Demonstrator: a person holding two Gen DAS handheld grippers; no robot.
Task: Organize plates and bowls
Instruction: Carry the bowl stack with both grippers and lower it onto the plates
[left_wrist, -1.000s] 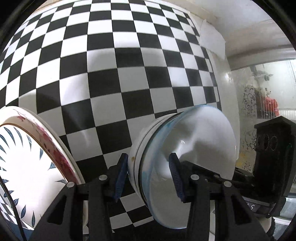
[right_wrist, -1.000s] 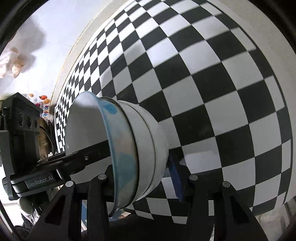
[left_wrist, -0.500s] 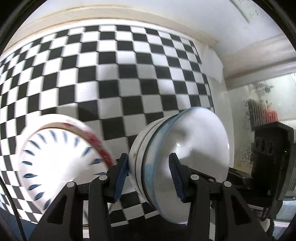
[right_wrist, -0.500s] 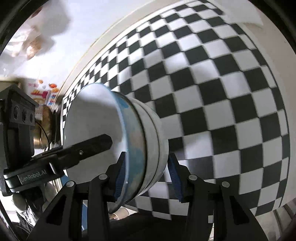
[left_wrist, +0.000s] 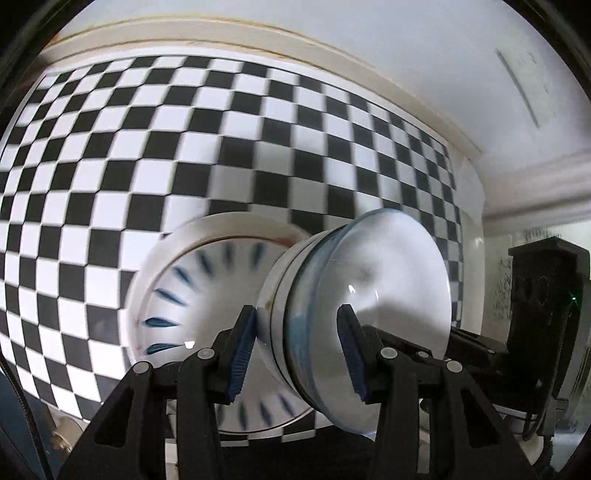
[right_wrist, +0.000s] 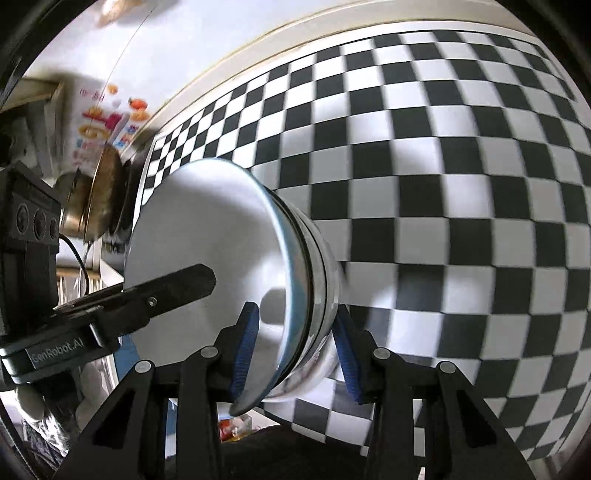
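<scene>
A stack of nested white bowls, the inner one rimmed in blue, hangs tilted above the checkered tablecloth. My left gripper is shut on its near rim, one pad inside and one outside. From the opposite side, my right gripper clamps the same bowl stack, its jaws closing on the rim. Each view shows the other gripper's finger reaching into the bowl. A stack of plates with blue leaf marks lies on the cloth just behind and below the bowls.
A metal pot with a glass lid and colourful packaging stand past the table's left end in the right wrist view. A white wall with a cream skirting borders the far side of the tablecloth.
Both grippers have carried the bowl stack sideways and a little upward. The leaf-pattern plates have come from the left edge of the left wrist view to just behind the bowls.
</scene>
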